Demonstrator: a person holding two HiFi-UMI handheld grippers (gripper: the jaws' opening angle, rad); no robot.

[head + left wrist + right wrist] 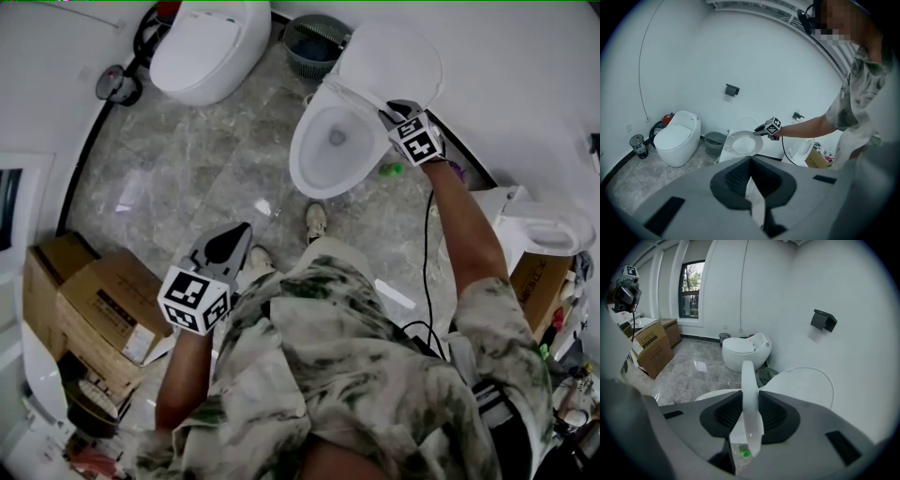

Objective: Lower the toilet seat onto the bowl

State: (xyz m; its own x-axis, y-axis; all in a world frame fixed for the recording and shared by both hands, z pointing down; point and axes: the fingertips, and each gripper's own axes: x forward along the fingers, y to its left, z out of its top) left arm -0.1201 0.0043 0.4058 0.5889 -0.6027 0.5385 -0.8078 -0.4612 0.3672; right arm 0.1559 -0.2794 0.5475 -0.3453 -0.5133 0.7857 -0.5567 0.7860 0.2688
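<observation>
Right gripper: jaws clamped on the toilet seat, with the rim edge-on between the pads. The seat is tilted, partway between the raised lid (just right of the jaws, against the wall) and the bowl below them. It's not down on the bowl yet.

Left gripper: jaws closed with nothing in them, well back from the toilet over the marble floor.

Beyond the right jaws are a second toilet and a mesh bin beside it. A small green item lies on the floor under the right jaws.
</observation>
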